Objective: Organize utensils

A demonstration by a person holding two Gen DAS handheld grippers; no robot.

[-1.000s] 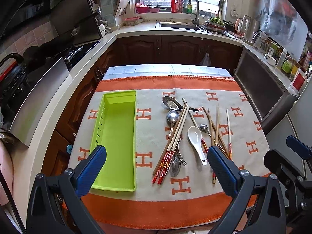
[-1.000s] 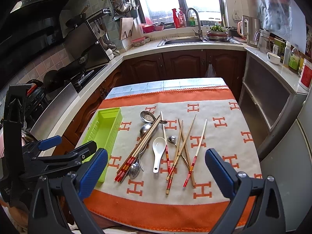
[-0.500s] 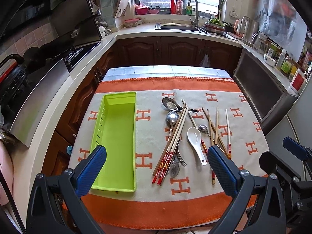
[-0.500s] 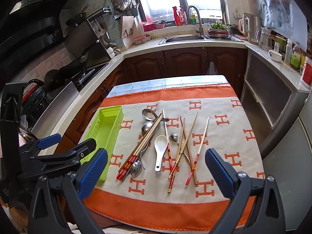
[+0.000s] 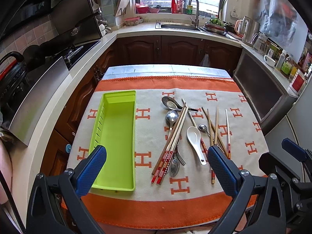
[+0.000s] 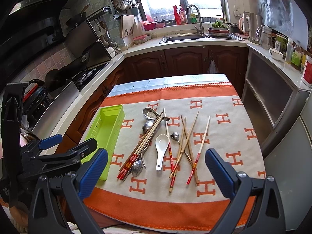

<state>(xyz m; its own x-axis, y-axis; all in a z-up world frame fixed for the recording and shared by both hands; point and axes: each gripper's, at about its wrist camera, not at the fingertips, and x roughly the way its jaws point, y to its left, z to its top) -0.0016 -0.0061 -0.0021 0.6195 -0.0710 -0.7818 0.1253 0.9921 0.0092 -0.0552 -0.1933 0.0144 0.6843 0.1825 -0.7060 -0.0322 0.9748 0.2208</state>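
Observation:
An empty lime-green utensil tray lies on the left of the orange-and-cream cloth. To its right lies a loose pile: several wooden chopsticks with red ends, metal spoons, a fork and a white ceramic spoon. My left gripper is open and empty, held above the table's near edge. My right gripper is open and empty, to the right of the left one, whose body shows in the right wrist view.
The cloth covers a small table in a kitchen. A stove and counter run along the left, a sink at the back, and cabinets with bottles on the right.
Both views have shifted slightly; the table scene sits a little lower and nearer. Nothing on the cloth has moved and both grippers stay open.

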